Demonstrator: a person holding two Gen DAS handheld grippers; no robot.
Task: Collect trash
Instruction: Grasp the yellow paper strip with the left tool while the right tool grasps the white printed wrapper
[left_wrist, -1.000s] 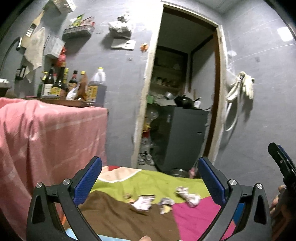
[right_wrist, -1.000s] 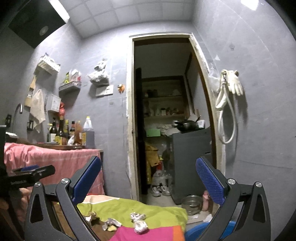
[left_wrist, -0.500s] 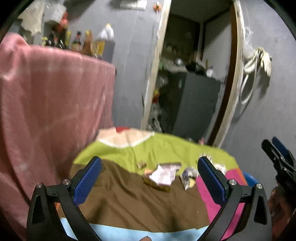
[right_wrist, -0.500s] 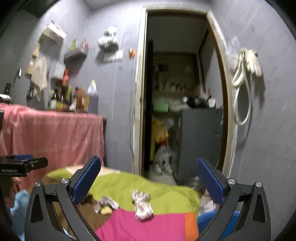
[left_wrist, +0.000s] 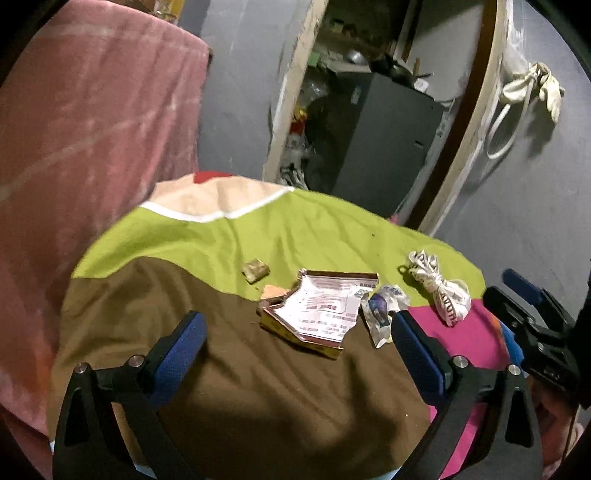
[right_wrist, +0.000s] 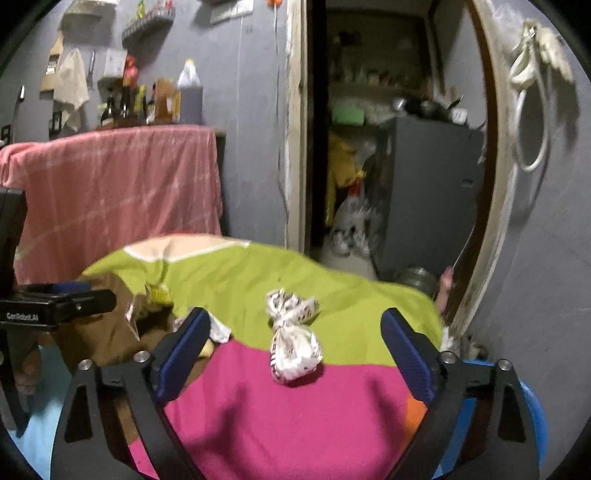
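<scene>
Left gripper (left_wrist: 295, 339): jaws apart, empty, now lowered over torn box (left_wrist: 317, 308) (earlier aimed at doorway). Right gripper (right_wrist: 295, 347): apart, empty, brought nearer knotted bag (right_wrist: 293, 332). Wrapper (left_wrist: 380, 308) right of box. Nothing collected yet; pickup judged imminent.

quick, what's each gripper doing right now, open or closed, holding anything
Left gripper: open, holding nothing, above the torn flat carton.
Right gripper: open, holding nothing, lined up on the knotted white bag.
</scene>
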